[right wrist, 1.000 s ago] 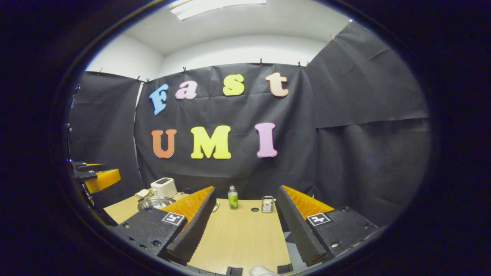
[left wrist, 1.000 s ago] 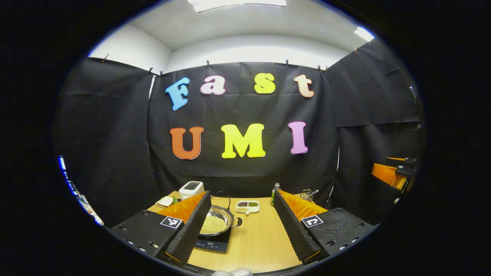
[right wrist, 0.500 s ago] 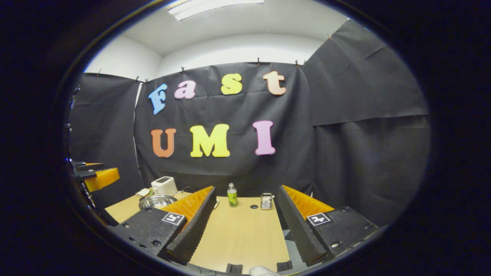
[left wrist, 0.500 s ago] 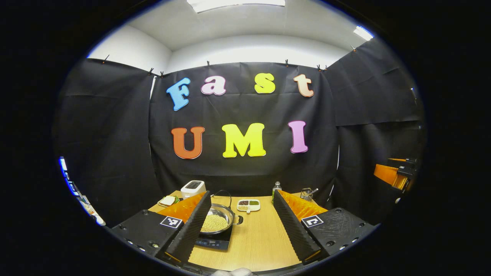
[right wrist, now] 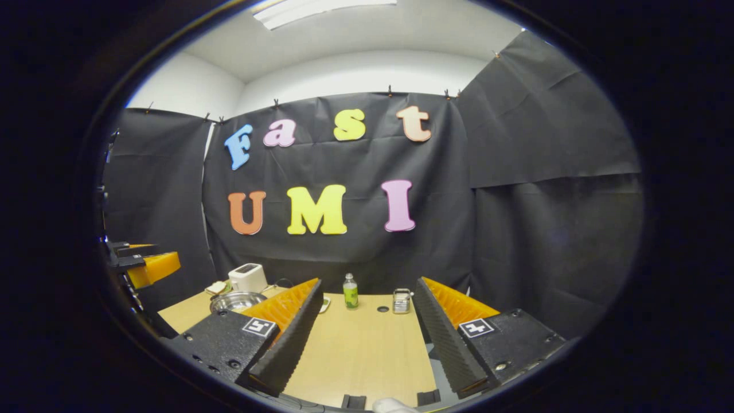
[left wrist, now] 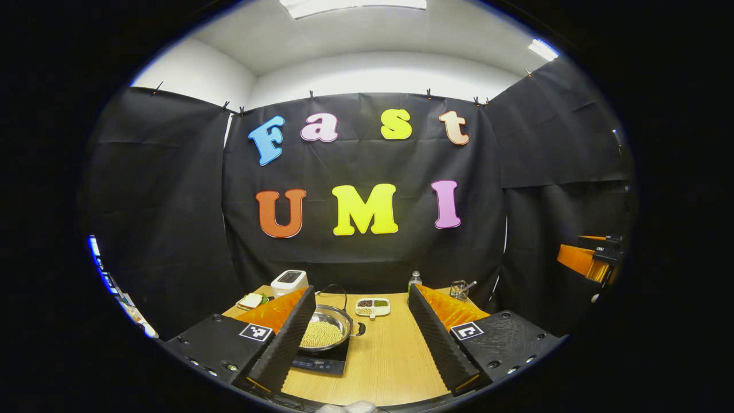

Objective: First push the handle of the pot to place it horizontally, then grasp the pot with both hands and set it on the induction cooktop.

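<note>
Left tool point(left wrist: 358, 335) wide open, empty; pot point(left wrist: 324, 331) on cooktop point(left wrist: 321, 363) at 11 o'clock, bail handle point(left wrist: 332, 293) upright. Right tool point(right wrist: 361, 338) open, farther.

From my remote seat: a silver pot point(left wrist: 324, 327) of pale yellow beans on a black induction cooktop point(left wrist: 321, 362), a light woodgrain table point(left wrist: 387, 361), a white toaster point(left wrist: 288, 281), a green-labelled bottle point(right wrist: 350, 292).

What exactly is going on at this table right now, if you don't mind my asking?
A person holds a two-finger gripper in each hand above a wooden table. The pot, filled with pale beans, already sits on the induction cooktop. The left gripper and the right gripper are both open, holding nothing and well back from the pot.
</note>
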Motion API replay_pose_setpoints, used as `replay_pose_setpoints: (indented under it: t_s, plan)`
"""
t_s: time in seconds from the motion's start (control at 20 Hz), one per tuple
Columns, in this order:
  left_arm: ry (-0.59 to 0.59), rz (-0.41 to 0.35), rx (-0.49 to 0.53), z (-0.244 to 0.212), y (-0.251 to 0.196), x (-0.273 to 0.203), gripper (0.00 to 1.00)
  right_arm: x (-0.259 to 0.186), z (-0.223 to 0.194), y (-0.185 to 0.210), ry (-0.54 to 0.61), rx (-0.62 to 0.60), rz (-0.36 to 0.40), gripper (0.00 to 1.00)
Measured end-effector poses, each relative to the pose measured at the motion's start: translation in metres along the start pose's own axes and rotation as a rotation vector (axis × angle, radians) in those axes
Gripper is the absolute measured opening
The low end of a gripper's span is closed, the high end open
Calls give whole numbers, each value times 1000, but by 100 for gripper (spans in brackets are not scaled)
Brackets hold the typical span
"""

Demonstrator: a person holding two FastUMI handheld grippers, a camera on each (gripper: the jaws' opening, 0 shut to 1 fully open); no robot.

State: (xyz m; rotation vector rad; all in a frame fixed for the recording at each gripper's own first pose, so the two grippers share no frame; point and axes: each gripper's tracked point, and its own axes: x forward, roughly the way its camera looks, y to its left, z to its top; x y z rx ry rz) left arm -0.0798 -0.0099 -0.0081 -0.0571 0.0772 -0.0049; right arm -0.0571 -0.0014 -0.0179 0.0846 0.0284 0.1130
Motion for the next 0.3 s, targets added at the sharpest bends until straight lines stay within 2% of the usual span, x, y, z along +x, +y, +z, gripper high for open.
replay_pose_setpoints:
  t_s: [0.3]
  plan:
    - [0,-4,-3,0,4,3,97,2,3,4,-2,-3,-3,100]
